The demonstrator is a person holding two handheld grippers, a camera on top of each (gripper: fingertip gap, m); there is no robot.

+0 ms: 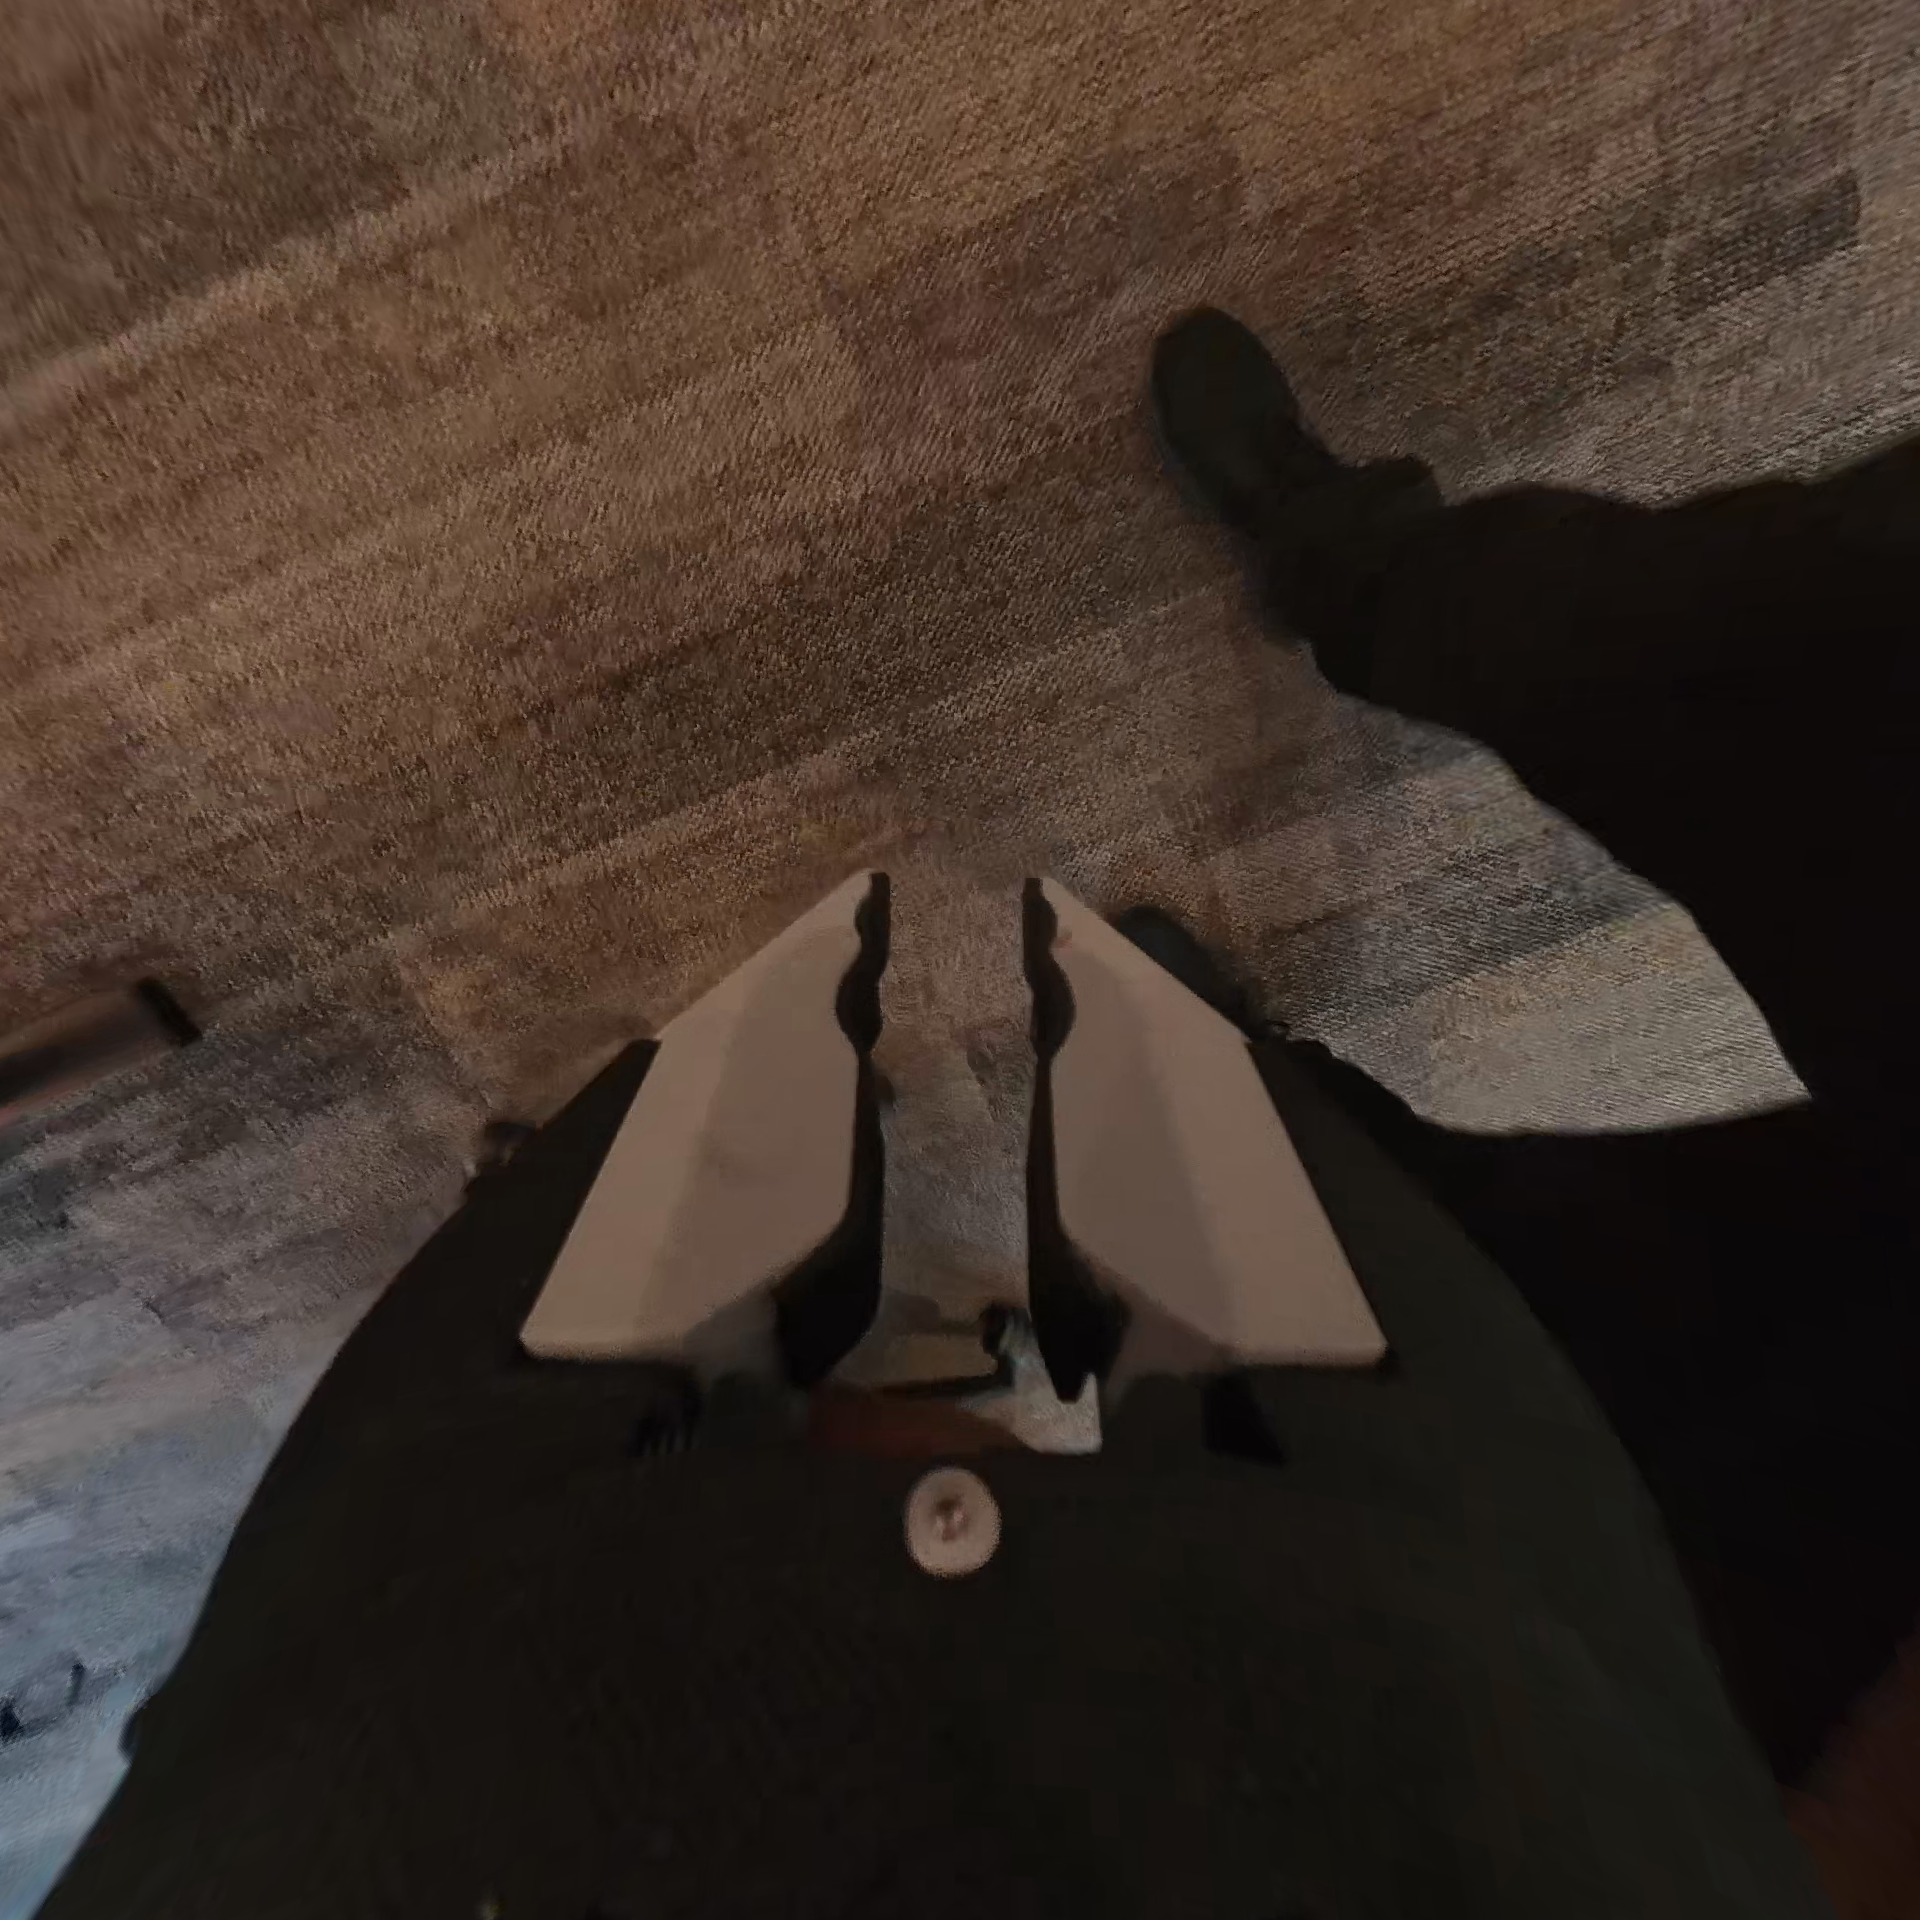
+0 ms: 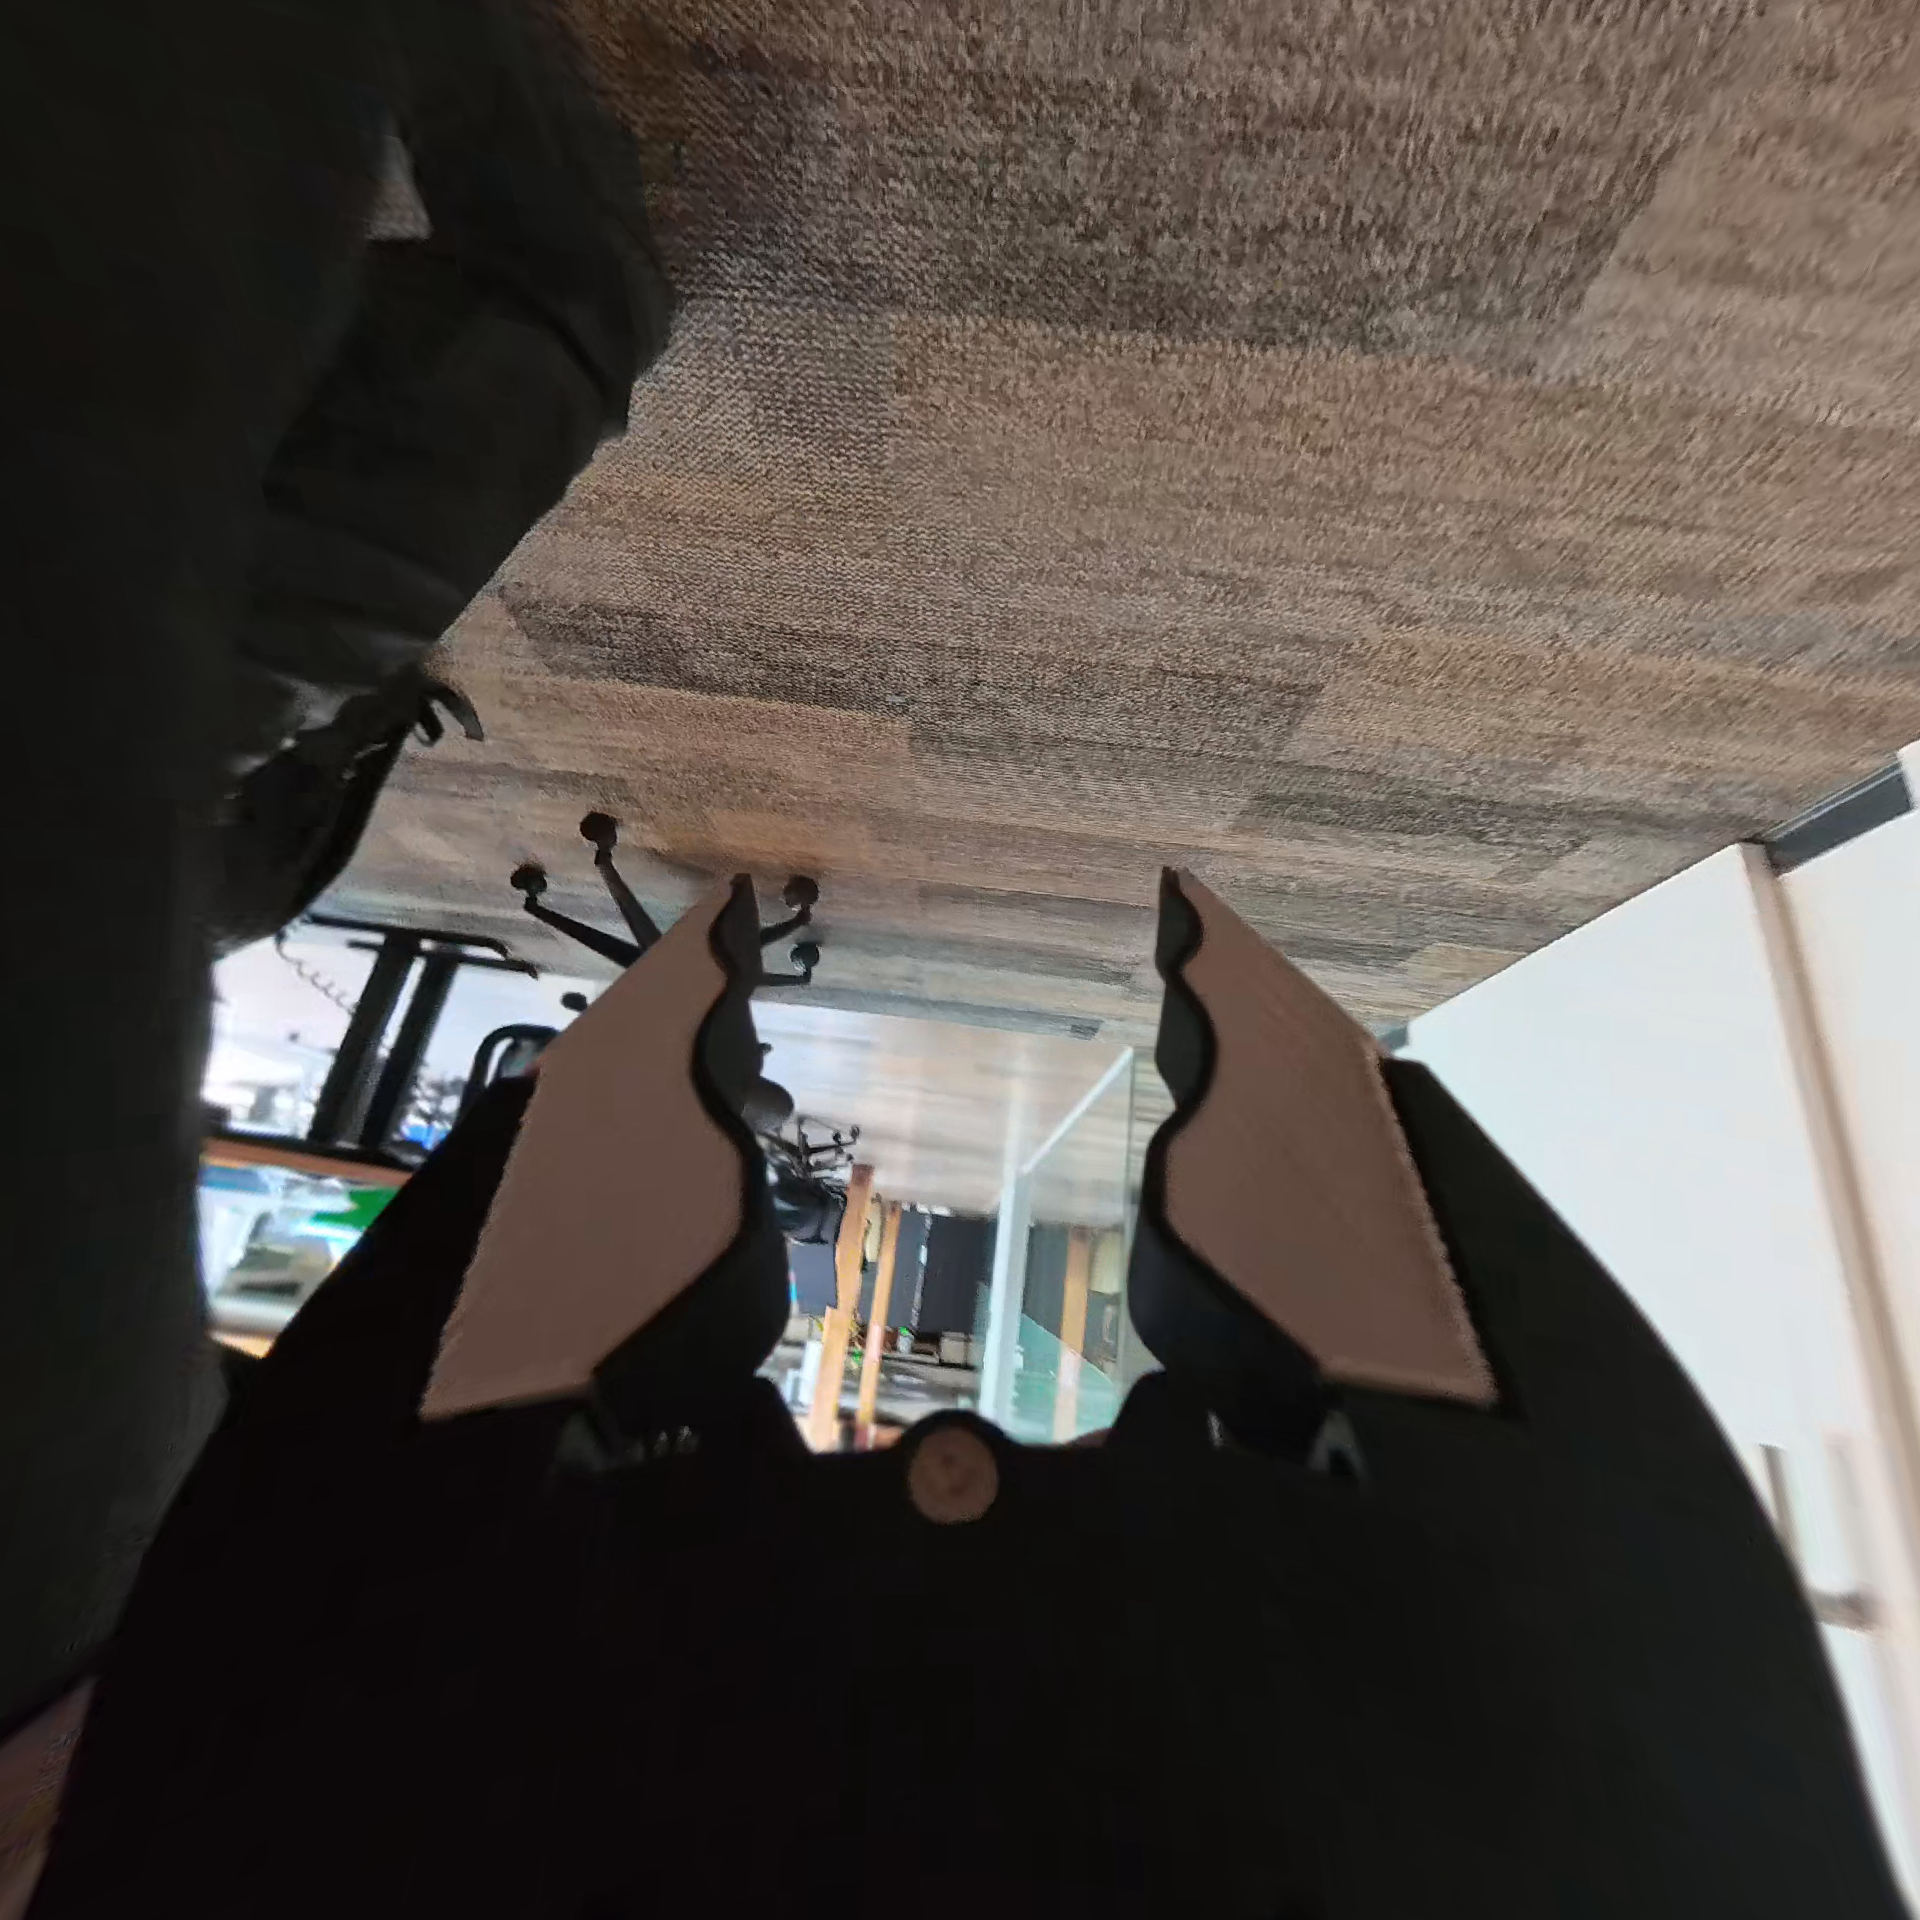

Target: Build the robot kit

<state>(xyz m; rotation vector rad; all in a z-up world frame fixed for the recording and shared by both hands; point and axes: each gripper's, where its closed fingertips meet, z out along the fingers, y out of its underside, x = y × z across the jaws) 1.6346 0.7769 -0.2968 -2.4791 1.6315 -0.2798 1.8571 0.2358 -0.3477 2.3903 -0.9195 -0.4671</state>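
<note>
Left gripper (image 1: 956, 883) points down at carpet (image 1: 623, 520), jaws narrowly apart, empty. Right gripper (image 2: 951, 883) is inverted, jaws wide, empty.

Mottled brown-grey carpet (image 1: 623, 520) fills the left wrist view. A dark shoe (image 1: 1226, 405) sits at 1 o'clock, joined to a dark trouser leg (image 1: 1610, 675) running toward 3 o'clock. In the right wrist view the scene appears inverted: carpet at 12 o'clock, dark clothing (image 2: 260, 416) at 9 o'clock, an office chair's castor base (image 2: 623, 904) near centre, a white wall (image 2: 1621, 1091) at 3 o'clock.
</note>
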